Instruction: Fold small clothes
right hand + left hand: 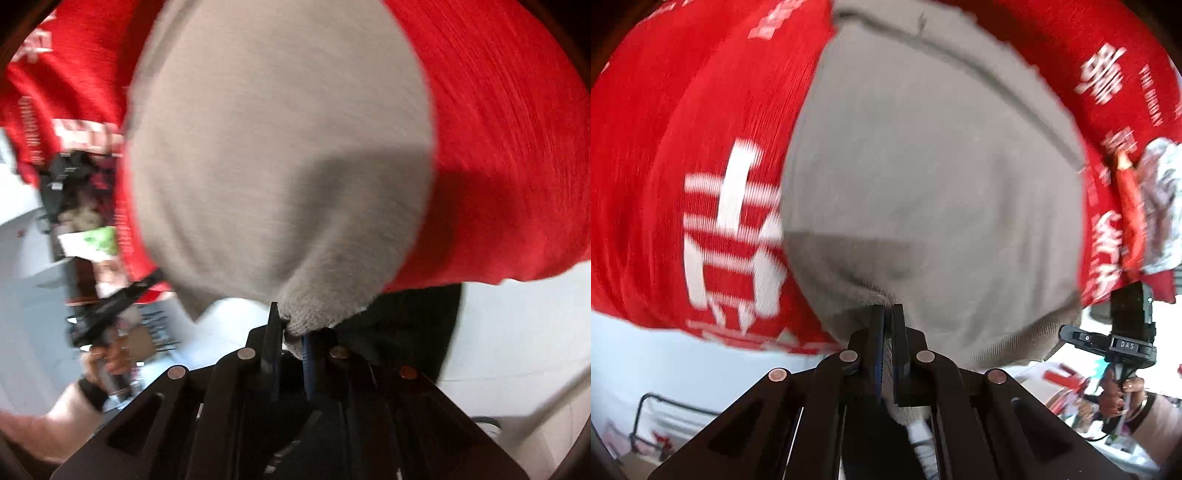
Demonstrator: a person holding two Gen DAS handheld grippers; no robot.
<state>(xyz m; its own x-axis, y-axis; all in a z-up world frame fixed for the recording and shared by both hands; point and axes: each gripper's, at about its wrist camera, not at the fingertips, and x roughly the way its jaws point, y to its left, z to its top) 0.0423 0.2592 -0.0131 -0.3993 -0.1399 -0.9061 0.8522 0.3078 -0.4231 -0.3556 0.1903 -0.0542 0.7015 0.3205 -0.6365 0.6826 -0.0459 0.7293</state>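
A red cloth with white lettering (701,166) covers the work surface, and on it lies the small grey garment (923,166), spread mostly flat across the middle of both wrist views. The garment looks light, soft and limp, a knit that should drape and crease wherever it is lifted; it is likely neither slippery nor fragile. Its near hem is the natural place to take hold, one pinch toward each near corner, so the fabric can be carried over evenly.

The left gripper (888,314) has its jaws drawn together on the near edge of the grey garment, with fabric bunched between the pads and trailing back between the fingers. The right gripper (290,332) is clamped on a thicker, fuzzy fold of the same hem, its jaws a little apart around the cloth.

At the far right of the left wrist view, a small crumpled pale garment (1161,199) lies well apart, apparently awaiting its turn.
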